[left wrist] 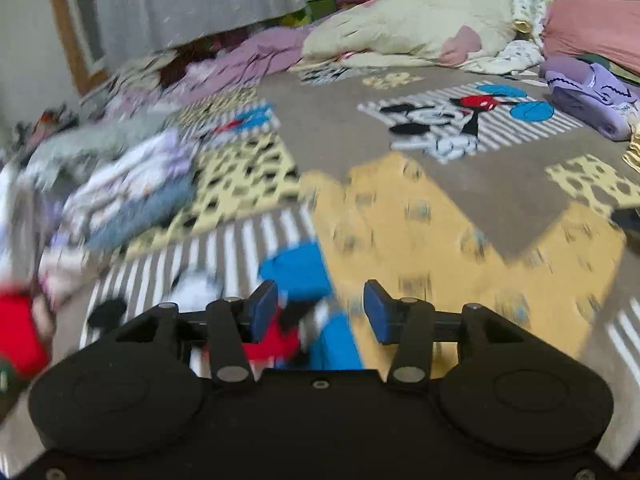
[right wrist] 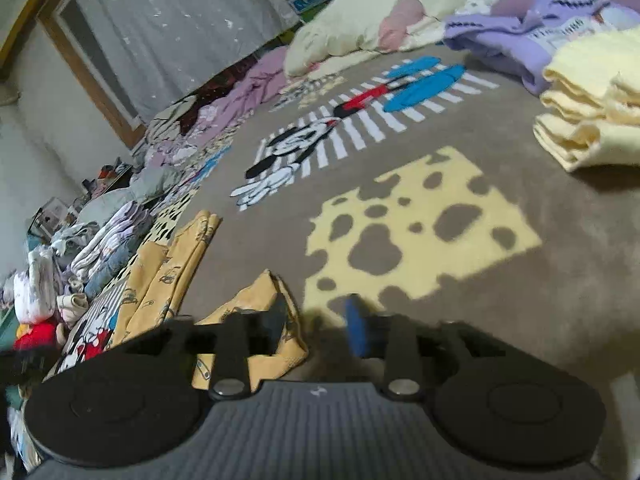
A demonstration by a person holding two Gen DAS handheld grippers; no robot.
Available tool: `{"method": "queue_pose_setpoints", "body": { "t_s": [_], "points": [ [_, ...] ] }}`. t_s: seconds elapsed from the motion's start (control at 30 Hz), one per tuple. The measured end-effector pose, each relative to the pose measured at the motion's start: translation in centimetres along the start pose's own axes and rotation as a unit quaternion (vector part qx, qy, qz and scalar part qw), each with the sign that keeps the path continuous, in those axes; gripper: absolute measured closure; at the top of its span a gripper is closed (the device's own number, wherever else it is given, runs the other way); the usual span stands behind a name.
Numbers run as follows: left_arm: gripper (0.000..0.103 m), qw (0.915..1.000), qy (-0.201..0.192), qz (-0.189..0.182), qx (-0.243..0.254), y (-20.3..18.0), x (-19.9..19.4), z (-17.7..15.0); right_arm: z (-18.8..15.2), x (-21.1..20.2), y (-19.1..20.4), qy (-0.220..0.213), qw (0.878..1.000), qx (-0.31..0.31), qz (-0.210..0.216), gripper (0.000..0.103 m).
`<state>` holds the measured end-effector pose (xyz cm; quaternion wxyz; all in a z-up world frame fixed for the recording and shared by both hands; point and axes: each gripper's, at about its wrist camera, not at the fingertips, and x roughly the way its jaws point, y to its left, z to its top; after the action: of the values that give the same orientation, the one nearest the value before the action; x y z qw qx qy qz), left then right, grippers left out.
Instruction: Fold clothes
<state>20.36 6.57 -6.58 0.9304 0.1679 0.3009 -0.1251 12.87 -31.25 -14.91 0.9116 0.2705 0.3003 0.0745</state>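
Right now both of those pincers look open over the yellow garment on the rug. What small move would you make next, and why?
Probably bring the right gripper a little to the left and close it on the corner of the yellow garment. Its jaws stand apart with nothing pinched, and that corner lies just by the left finger. The left gripper is also open and empty above the rug, so neither one holds the cloth for a fold.

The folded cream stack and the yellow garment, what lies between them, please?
Only bare rug with its cheese print, between the stack and garment; right wrist view.
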Motion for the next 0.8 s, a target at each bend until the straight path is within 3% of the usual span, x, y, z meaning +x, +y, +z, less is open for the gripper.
{"method": "queue_pose_setpoints", "body": {
  "t_s": [0.13, 0.33, 0.47, 0.67, 0.8],
  "points": [
    [0.069, 0.999, -0.006, -0.024, 0.037, -1.0, 4.2, 3.5, -0.3, 0.3, 0.7, 0.007, 1.0, -0.022, 0.013, 0.066],
    [0.071, 0.9982, 0.049, -0.014, 0.032, -0.7, 11.8, 5.3, -0.4, 1.0, 1.2, 0.017, 0.998, -0.044, 0.037, 0.07],
    [0.075, 0.9969, 0.076, -0.006, 0.017, -0.3, 14.5, 5.4, -0.4, 1.2, 1.3, 0.025, 0.997, -0.051, 0.049, 0.075],
    [0.097, 0.9954, 0.087, -0.014, -0.038, 1.0, 16.0, 5.3, -0.4, 1.4, 1.0, 0.026, 0.997, -0.045, 0.055, 0.077],
    [0.098, 0.9873, 0.045, -0.046, -0.145, 3.3, 14.2, 5.6, -0.4, 1.4, 0.8, 0.025, 0.997, -0.038, 0.057, 0.082]
  ]
}}
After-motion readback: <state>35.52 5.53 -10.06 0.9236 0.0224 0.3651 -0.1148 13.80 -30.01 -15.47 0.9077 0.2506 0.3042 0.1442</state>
